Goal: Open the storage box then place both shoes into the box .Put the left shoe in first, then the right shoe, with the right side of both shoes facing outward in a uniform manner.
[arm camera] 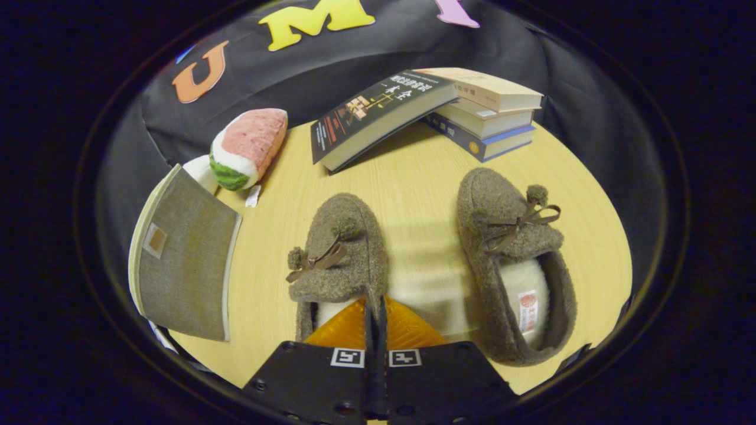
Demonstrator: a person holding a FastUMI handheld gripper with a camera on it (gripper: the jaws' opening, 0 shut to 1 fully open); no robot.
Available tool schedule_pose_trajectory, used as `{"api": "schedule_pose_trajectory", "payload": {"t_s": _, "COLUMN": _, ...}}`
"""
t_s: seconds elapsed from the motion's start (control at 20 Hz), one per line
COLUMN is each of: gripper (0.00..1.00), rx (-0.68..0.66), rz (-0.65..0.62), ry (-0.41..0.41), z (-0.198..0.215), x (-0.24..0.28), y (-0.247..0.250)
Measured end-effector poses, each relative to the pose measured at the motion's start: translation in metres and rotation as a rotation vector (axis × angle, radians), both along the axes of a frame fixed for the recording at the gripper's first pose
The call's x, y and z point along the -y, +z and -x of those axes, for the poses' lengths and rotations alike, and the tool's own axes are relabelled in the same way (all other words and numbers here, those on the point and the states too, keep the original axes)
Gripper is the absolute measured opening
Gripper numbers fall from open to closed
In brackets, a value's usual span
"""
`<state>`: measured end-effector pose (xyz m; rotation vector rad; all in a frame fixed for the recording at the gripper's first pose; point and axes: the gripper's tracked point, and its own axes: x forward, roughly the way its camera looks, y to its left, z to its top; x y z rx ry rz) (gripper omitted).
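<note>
Two brown fleece slippers with bows lie on the wooden table [413, 177], toes pointing away from me. The left shoe [342, 248] is just ahead of my fingers, and its right rim runs under the fingertips. About a shoe's width to its right lies the right shoe [511, 265], its cream lining showing. A grey fabric storage box [183, 260] with a small pull tab sits left of the left shoe, and its lid looks closed. My gripper [375, 310] is shut, fingers pressed together with nothing seen between them.
A plush watermelon slice [248, 147] lies beyond the box. A stack of books [487, 112] stands at the back, with a dark-covered book [378, 115] leaning on it. Bare table stretches between the two shoes and ahead of them.
</note>
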<state>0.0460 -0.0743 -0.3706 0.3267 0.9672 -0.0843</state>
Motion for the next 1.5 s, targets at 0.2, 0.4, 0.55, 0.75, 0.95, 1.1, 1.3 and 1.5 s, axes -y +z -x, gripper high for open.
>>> {"api": "schedule_pose_trajectory", "payload": {"t_s": 0.2, "gripper": 0.00, "rx": -0.011, "rz": -0.114, "ry": -0.070, "z": 0.003, "x": -0.011, "y": 0.021}}
{"api": "schedule_pose_trajectory", "payload": {"t_s": 0.4, "gripper": 0.00, "rx": 0.026, "rz": -0.250, "ry": -0.115, "z": 0.009, "x": -0.041, "y": 0.074}}
{"api": "schedule_pose_trajectory", "payload": {"t_s": 0.55, "gripper": 0.00, "rx": 0.097, "rz": -0.302, "ry": -0.111, "z": 0.006, "x": -0.068, "y": 0.127}}
{"api": "schedule_pose_trajectory", "payload": {"t_s": 0.75, "gripper": 0.00, "rx": 0.203, "rz": -0.368, "ry": -0.076, "z": -0.012, "x": -0.121, "y": 0.198}}
{"api": "schedule_pose_trajectory", "payload": {"t_s": 0.95, "gripper": 0.00, "rx": 0.261, "rz": -0.355, "ry": 0.003, "z": -0.037, "x": -0.192, "y": 0.233}}
{"api": "schedule_pose_trajectory", "payload": {"t_s": 1.1, "gripper": 0.00, "rx": 0.256, "rz": -0.381, "ry": 0.039, "z": -0.053, "x": -0.249, "y": 0.233}}
{"api": "schedule_pose_trajectory", "payload": {"t_s": 1.3, "gripper": 0.00, "rx": 0.205, "rz": -0.409, "ry": 0.061, "z": -0.065, "x": -0.309, "y": 0.205}}
{"api": "schedule_pose_trajectory", "payload": {"t_s": 1.5, "gripper": 0.00, "rx": 0.166, "rz": -0.409, "ry": 0.040, "z": -0.070, "x": -0.342, "y": 0.171}}
